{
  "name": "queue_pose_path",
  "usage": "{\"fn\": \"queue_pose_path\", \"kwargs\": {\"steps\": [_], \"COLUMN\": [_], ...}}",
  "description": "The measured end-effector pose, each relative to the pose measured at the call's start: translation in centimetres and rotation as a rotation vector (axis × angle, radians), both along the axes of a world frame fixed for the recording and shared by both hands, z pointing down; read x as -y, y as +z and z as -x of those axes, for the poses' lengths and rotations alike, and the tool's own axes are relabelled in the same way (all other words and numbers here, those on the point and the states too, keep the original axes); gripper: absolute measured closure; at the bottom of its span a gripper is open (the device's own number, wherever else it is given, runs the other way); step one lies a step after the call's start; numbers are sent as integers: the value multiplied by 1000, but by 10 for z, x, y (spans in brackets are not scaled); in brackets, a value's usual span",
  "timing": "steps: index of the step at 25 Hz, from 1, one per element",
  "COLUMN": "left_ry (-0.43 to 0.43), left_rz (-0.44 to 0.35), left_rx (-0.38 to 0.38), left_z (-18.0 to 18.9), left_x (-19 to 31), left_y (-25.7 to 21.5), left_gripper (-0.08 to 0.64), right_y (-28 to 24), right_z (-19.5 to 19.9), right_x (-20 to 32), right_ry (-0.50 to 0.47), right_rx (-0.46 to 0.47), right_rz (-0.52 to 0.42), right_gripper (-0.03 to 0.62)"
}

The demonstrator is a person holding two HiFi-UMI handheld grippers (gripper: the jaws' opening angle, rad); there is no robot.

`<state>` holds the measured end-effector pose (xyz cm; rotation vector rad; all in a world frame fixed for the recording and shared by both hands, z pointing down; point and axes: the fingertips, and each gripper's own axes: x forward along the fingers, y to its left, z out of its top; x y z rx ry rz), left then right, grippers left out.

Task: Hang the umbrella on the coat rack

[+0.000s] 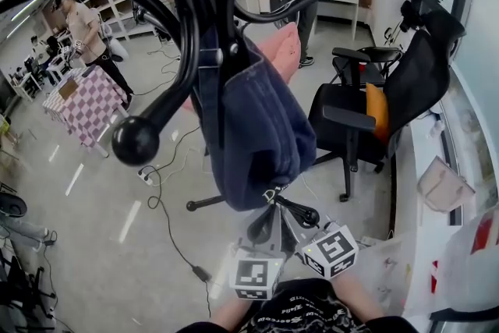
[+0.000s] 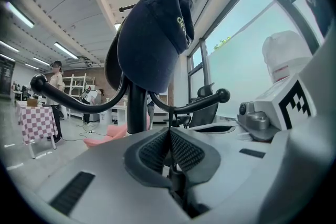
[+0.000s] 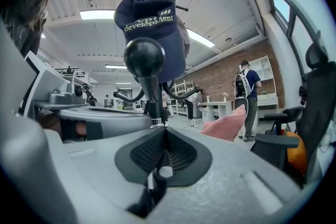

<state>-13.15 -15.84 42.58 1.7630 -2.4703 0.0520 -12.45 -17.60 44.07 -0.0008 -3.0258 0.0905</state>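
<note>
No umbrella shows in any view. The black coat rack fills the head view, with curved arms ending in ball tips and a navy cap hanging on it. My left gripper and right gripper sit side by side just under the cap, next to a low ball-tipped hook. In the left gripper view my left gripper is shut with nothing visible between its pads, and the rack pole stands close ahead. My right gripper is also shut and empty, with a hook ball just beyond it.
A black office chair with an orange cushion stands to the right, beside a white desk along the window. A pink soft object lies behind the rack. A checkered table, floor cables and several people are further off.
</note>
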Motion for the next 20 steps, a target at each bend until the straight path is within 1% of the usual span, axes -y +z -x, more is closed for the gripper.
{"fn": "queue_pose_path", "kwargs": {"steps": [5, 9, 13, 15, 17, 20], "left_ry": [17, 45, 50, 54, 59, 62], "left_rz": [-24, -40, -22, -21, -19, -18], "left_rx": [19, -1, -35, -63, -82, -96], "left_z": [-4, -6, -8, -9, -10, -11], "left_x": [1, -2, -5, -8, -9, -11], "left_y": [3, 6, 15, 19, 21, 22], "left_gripper": [549, 548, 548, 546, 546, 546], "right_y": [3, 4, 6, 5, 5, 9], "right_z": [-2, -4, -7, -10, -15, -22], "right_x": [-2, -5, -3, -1, 4, 11], "right_ry": [-15, -45, -34, -35, -12, 30], "right_rx": [-22, -21, -27, -17, -8, -15], "right_rz": [-23, 4, 21, 51, 85, 108], "right_gripper": [585, 584, 558, 555, 555, 555]}}
